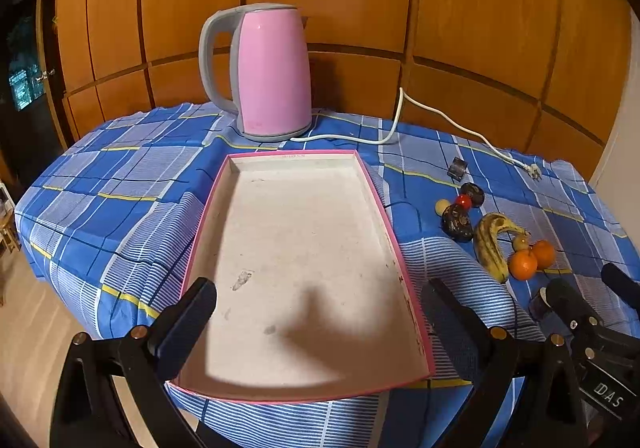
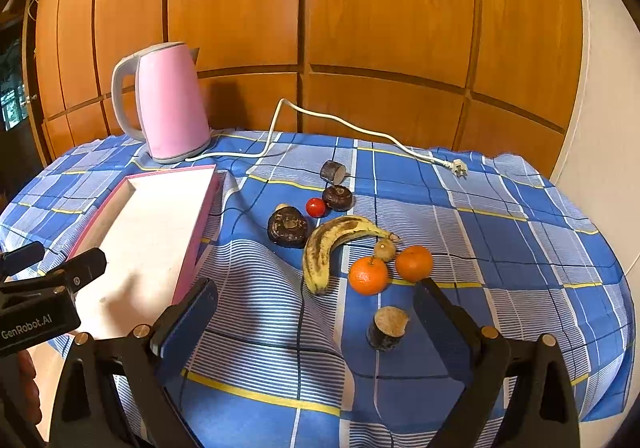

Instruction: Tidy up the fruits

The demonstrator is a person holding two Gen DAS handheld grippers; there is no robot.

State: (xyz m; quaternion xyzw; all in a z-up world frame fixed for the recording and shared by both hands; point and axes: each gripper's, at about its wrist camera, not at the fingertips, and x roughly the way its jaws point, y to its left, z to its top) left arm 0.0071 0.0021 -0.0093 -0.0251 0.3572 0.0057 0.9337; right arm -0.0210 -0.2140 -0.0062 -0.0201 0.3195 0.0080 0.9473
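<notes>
2 grippers hang over the near edge of the table (image 2: 500,207), each with its fingers spread wide and nothing between them. The left gripper (image 1: 320,324) sits above the near end of a shallow pink-rimmed tray (image 1: 400,272), whose white floor is bare of fruit. The right gripper (image 2: 316,316) points at the loose fruit on the blue checked cloth, to the right of the tray.

Nearest its fingers stands 1 short dark stub with a pale cut top (image 2: 387,329) — what it is cannot be told. Beyond it lie 2 oranges (image 2: 369,275) side by side, nearly touching, with 1 small brownish round fruit (image 2: 385,249) just behind them. 1 spotted yellow banana (image 2: 326,248) curves beside these, its stem tip by the small fruit. Farther back sit 2 dark wrinkled fruits (image 2: 288,228), 1 small red round fruit (image 2: 316,207) between them, and 1 small pale fruit (image 1: 442,205) near the larger dark one. A 2nd dark stub (image 2: 333,171) lies on its side behind.

At the far side stands 1 pink kettle (image 2: 172,103) with a grey handle — its white cord (image 2: 340,121) trails right, unplugged.
</notes>
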